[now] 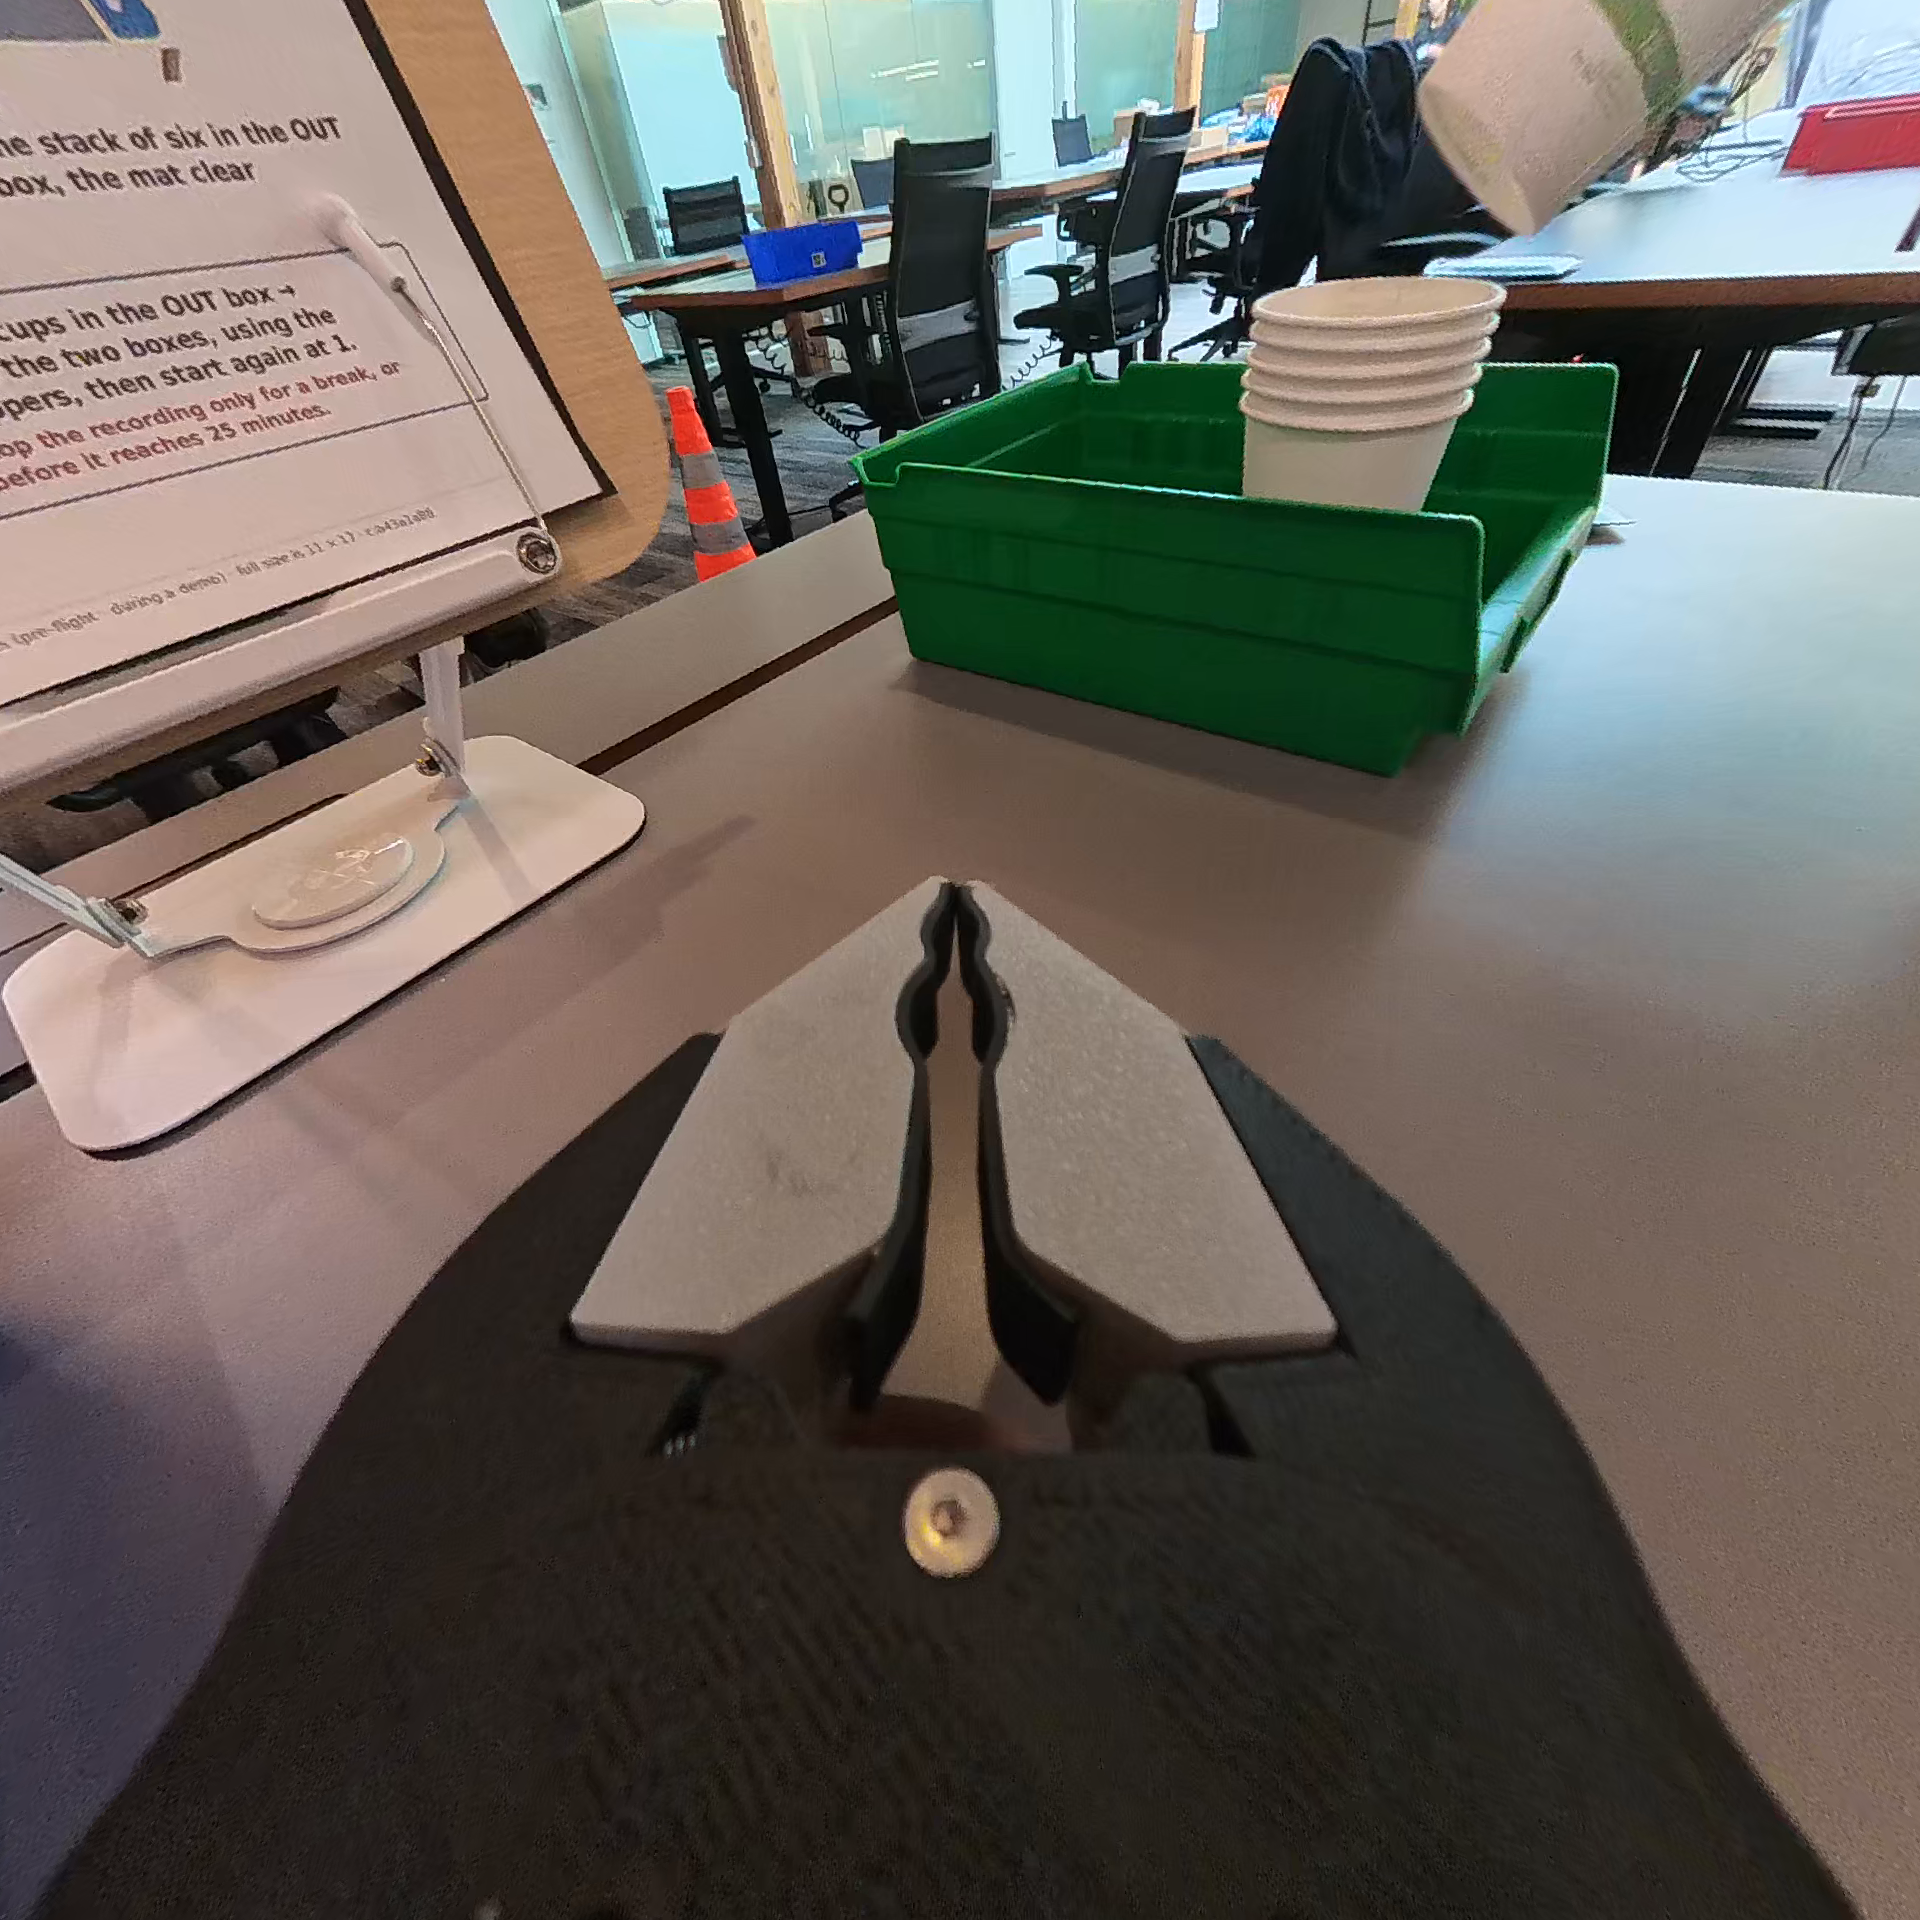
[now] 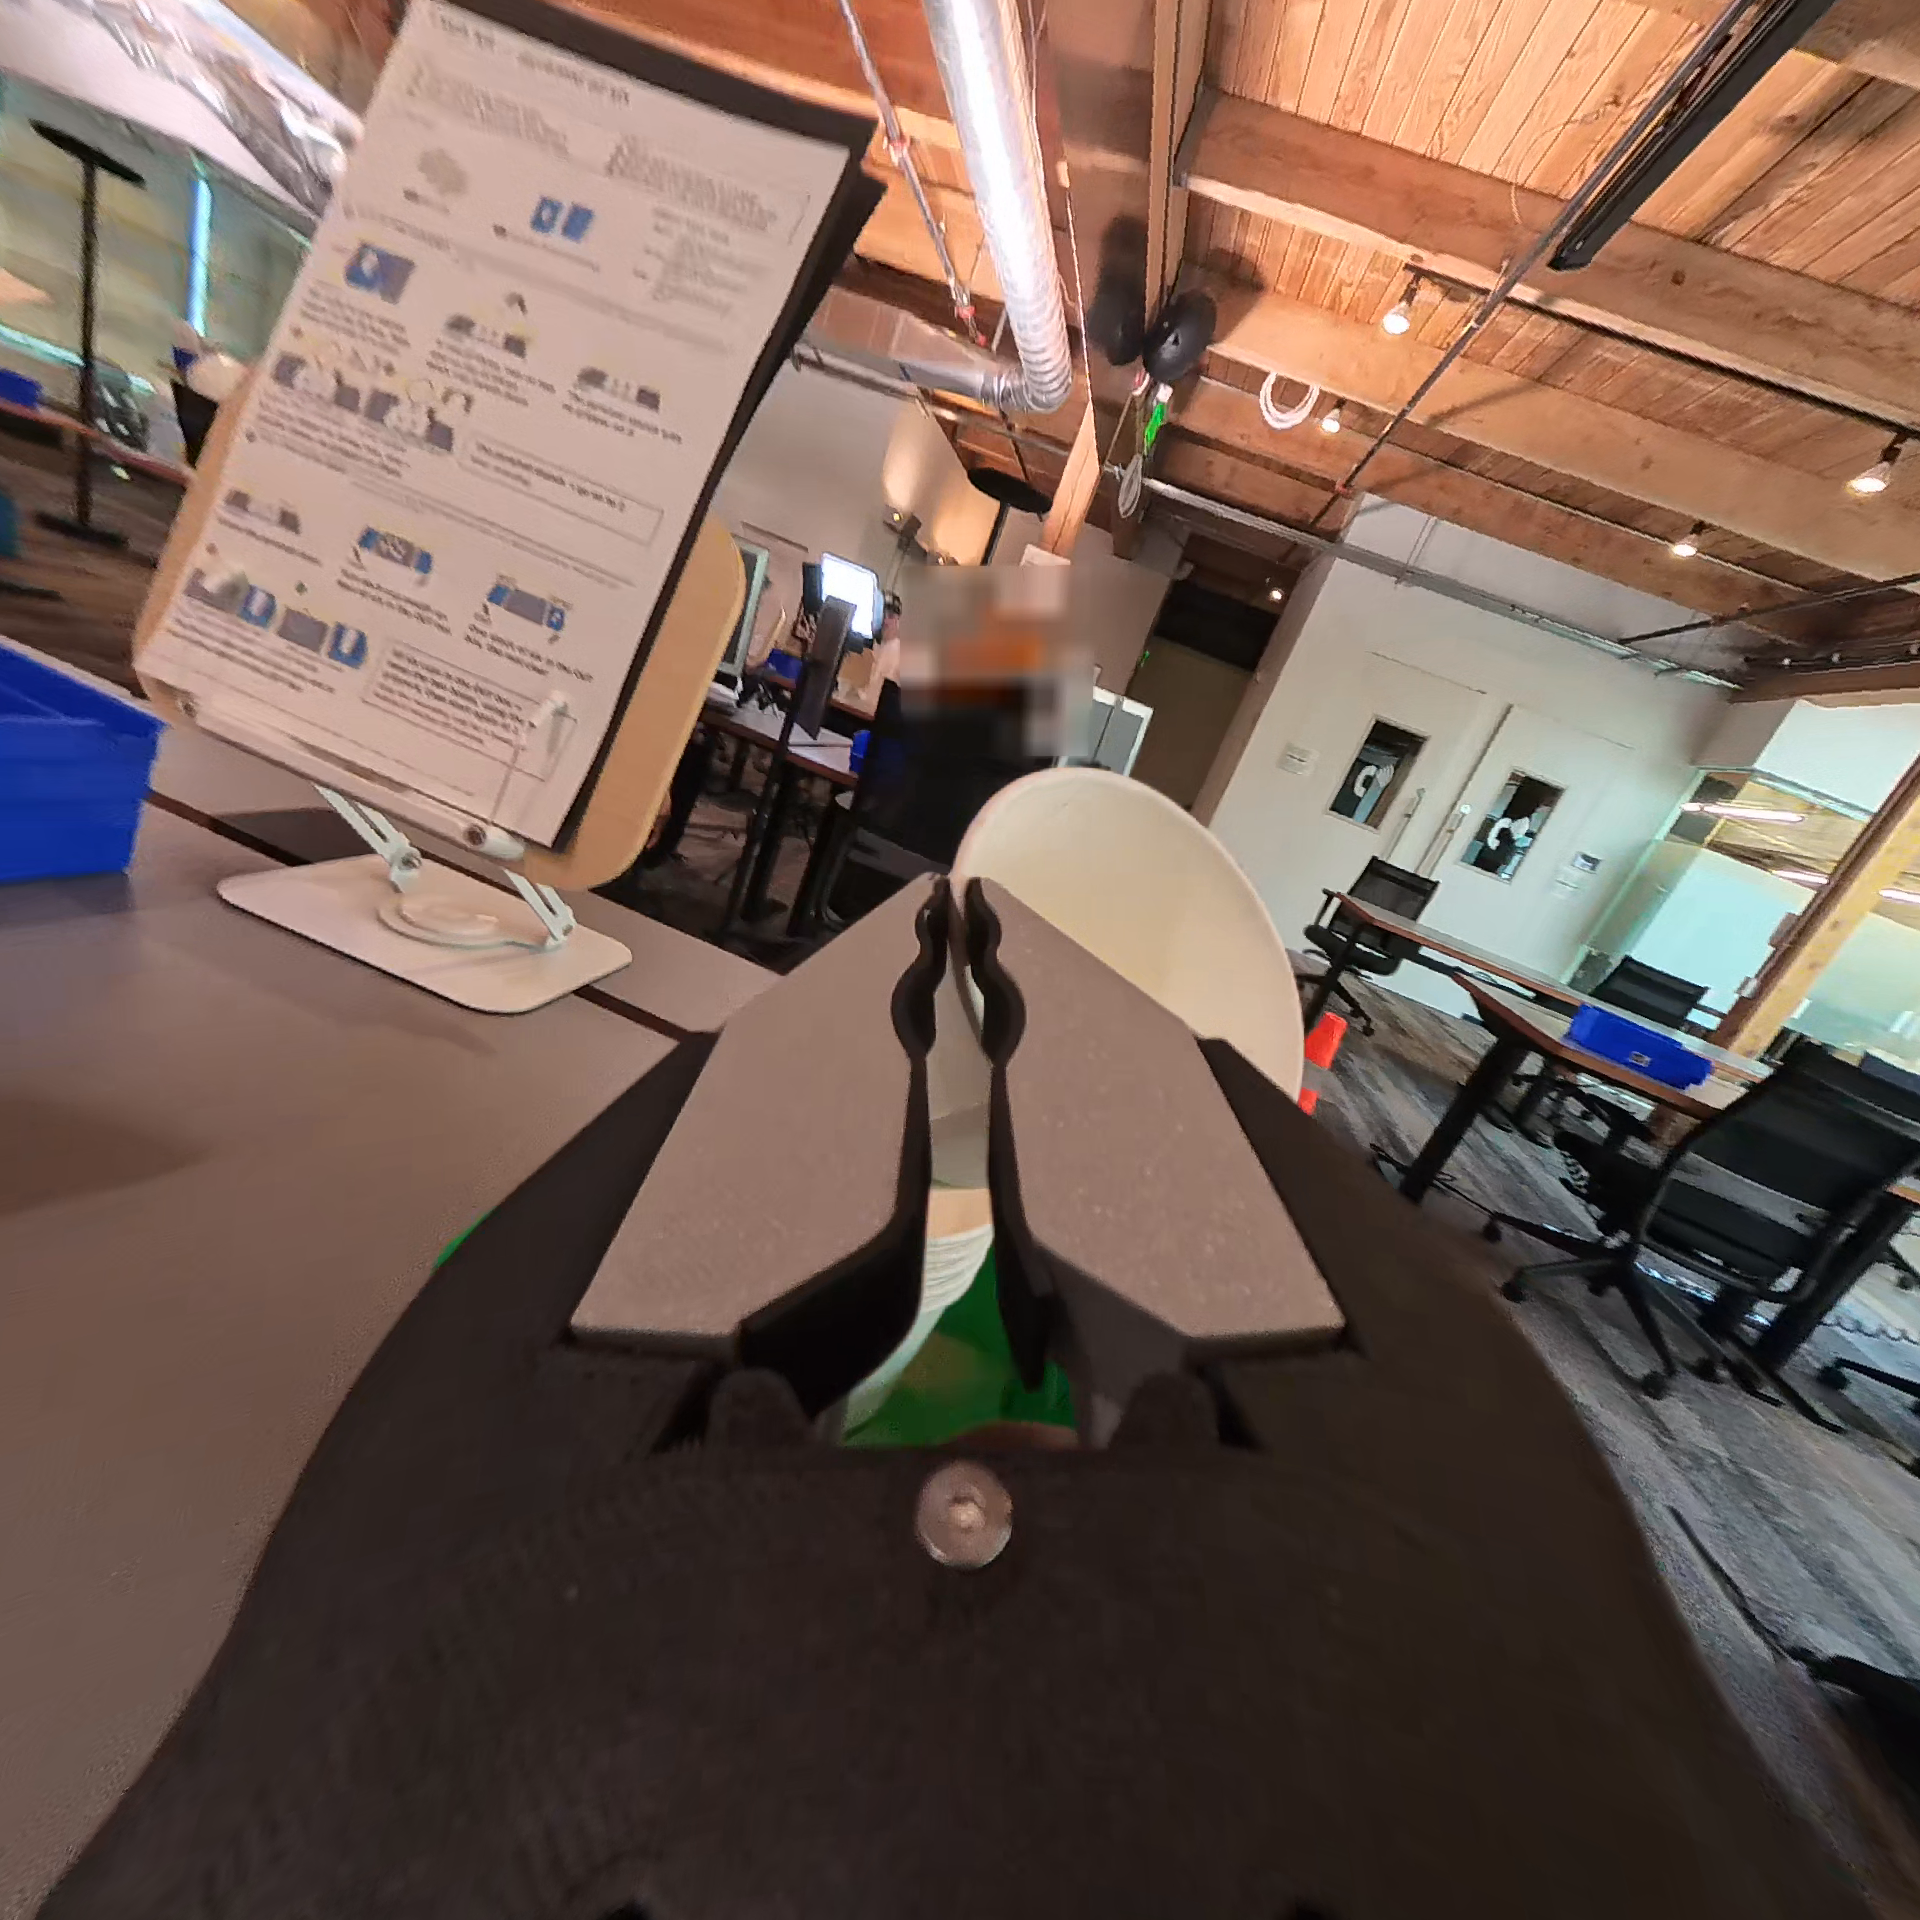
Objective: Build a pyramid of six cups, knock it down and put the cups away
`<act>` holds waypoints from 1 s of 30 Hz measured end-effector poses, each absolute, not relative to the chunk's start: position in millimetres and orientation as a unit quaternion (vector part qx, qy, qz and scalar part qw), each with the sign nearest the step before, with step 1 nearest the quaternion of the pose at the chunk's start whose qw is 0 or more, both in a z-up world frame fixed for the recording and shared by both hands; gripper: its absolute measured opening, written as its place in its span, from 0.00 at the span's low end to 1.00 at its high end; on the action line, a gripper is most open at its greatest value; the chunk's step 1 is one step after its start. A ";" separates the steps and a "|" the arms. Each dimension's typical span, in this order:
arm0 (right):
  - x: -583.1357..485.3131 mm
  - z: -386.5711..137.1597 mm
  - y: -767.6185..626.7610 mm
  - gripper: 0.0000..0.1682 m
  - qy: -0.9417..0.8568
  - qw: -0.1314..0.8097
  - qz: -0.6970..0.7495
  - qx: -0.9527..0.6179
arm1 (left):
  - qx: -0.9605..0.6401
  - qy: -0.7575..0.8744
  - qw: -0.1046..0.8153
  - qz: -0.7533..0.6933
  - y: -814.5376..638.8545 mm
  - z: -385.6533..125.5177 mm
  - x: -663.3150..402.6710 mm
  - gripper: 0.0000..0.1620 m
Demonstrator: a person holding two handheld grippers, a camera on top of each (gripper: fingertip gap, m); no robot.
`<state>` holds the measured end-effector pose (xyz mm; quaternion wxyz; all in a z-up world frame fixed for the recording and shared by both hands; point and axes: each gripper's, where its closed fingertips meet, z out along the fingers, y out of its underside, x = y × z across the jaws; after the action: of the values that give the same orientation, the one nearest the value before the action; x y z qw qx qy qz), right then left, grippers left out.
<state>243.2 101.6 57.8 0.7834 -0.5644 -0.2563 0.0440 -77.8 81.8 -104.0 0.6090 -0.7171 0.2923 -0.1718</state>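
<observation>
A stack of several white paper cups (image 1: 1361, 405) stands upright in the green bin (image 1: 1174, 613) on the grey table. My left gripper (image 1: 958, 894) is shut and empty, low over the table in front of the bin. My right gripper (image 2: 956, 894) is shut on the wall of one white cup (image 2: 1143, 935), held tilted in the air. That cup shows at the top right of the left wrist view (image 1: 1538, 104), above and to the right of the stack. Through the gap between the right fingers I see the stack (image 2: 951, 1278) and the green bin (image 2: 1008, 1397) below.
An instruction sheet on a white stand (image 1: 260, 343) is at the table's left and also shows in the right wrist view (image 2: 488, 436). A blue bin (image 2: 62, 790) sits at the far left. An orange cone (image 1: 712, 488), office chairs and desks lie beyond the table edge. Spacing between my two grippers at the tips: around 35 centimetres.
</observation>
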 end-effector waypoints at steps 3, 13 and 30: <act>233.5 47.4 112.6 0.00 -0.268 0.772 0.035 -0.575 | -0.718 0.289 0.609 -0.176 81.9 -103.6 -78.2 0.00; 226.0 8.5 151.4 0.09 -0.248 0.736 0.030 -0.629 | -0.721 0.299 0.602 -0.170 81.0 -108.3 -74.8 0.00; 224.8 23.5 143.3 0.19 -0.216 0.761 0.080 -0.606 | -0.732 0.304 0.586 -0.168 81.1 -117.0 -73.6 0.03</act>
<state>224.8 143.3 23.5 0.7611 -0.6064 -0.2161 0.0796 -73.6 81.1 -117.0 0.5861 -0.7321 0.3040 -0.1678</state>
